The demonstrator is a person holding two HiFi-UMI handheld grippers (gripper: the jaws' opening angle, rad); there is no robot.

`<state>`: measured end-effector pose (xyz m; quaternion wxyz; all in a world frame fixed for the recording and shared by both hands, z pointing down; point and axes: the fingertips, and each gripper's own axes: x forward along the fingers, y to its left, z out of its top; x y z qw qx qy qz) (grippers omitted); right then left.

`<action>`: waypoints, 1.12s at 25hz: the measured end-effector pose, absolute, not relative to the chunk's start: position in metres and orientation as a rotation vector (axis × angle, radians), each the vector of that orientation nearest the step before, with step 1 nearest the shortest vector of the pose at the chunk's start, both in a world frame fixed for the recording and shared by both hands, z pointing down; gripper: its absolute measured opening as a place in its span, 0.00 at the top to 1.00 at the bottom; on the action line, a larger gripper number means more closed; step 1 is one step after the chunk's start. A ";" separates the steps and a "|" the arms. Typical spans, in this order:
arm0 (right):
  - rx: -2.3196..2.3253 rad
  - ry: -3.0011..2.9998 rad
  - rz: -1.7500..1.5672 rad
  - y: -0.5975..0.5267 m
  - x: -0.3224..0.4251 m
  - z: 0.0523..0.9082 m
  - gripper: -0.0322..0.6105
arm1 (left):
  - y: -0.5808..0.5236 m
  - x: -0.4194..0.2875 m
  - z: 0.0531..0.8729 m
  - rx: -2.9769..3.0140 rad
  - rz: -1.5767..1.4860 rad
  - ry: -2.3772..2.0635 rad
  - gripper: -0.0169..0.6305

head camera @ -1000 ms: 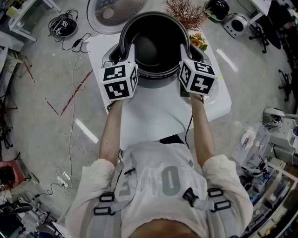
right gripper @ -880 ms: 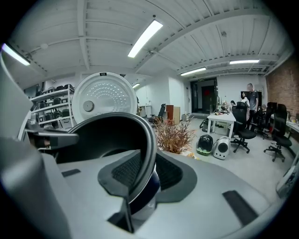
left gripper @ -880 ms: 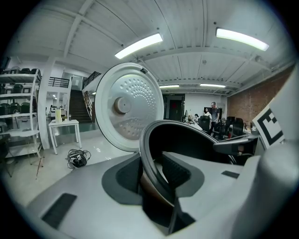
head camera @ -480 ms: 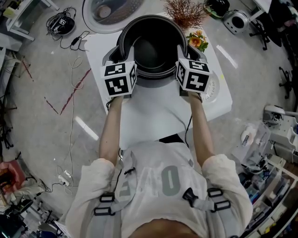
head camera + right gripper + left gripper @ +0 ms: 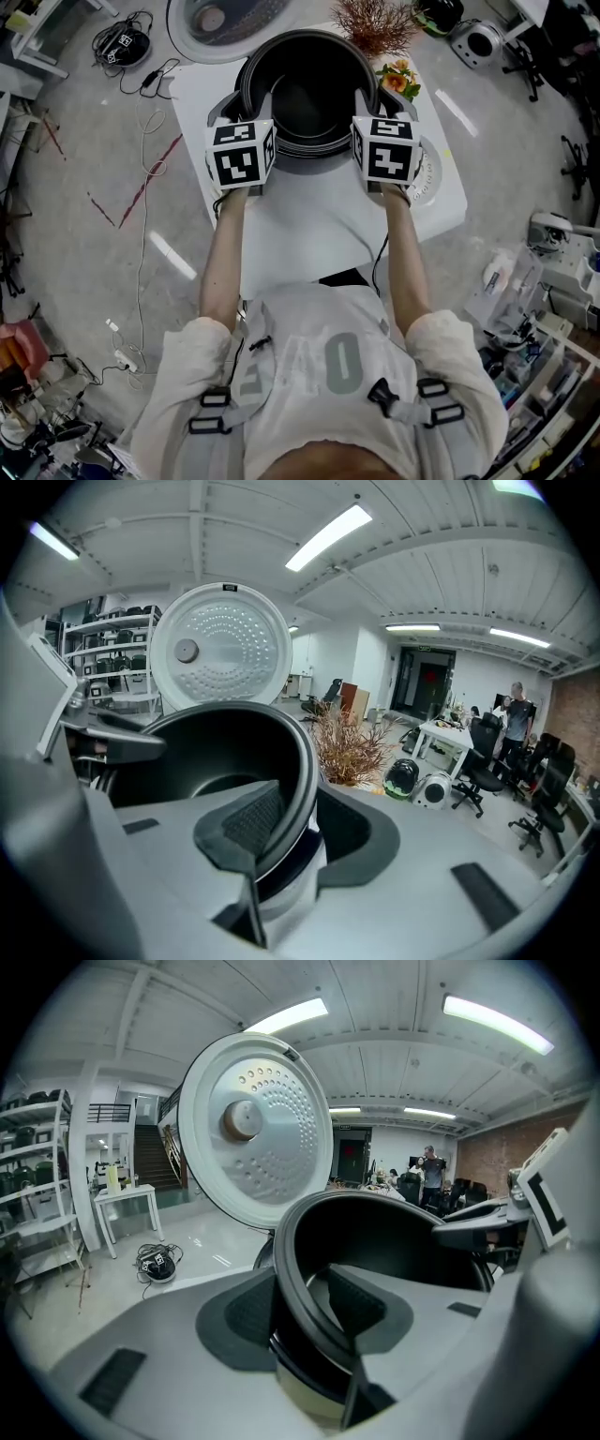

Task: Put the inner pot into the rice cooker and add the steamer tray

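Your inner pot [image 5: 309,89] sits down in the rice cooker [image 5: 309,169], so that step looks done. The left gripper [image 5: 302,1309] and right gripper [image 5: 298,829] straddle the pot's rim at the cooker's two sides, and their jaws have just been opening and now stand loose around it. The steamer tray is still to add.

Two tools [image 5: 298,1302] [image 5: 292,829], one inner pot [image 5: 309,94], one rice cooker [image 5: 314,167], one white table [image 5: 300,225], one dried plant [image 5: 370,23].
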<state>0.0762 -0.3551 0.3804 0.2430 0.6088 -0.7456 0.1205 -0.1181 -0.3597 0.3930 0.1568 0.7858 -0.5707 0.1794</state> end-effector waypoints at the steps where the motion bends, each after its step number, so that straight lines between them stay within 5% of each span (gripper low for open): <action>1: 1.663 -2.033 0.325 -0.355 0.076 0.380 0.74 | -0.360 -0.118 0.394 2.251 0.518 -1.635 0.73; 10: 1.678 -2.050 0.306 -0.353 0.073 0.378 0.73 | -0.359 -0.120 0.393 2.272 0.532 -1.684 0.72; 12: 1.667 -2.056 0.306 -0.354 0.070 0.379 0.73 | -0.361 -0.119 0.390 2.332 0.577 -1.730 0.49; 28: 1.671 -2.039 0.198 -0.350 0.072 0.380 0.67 | -0.359 -0.113 0.388 2.374 0.573 -1.703 0.49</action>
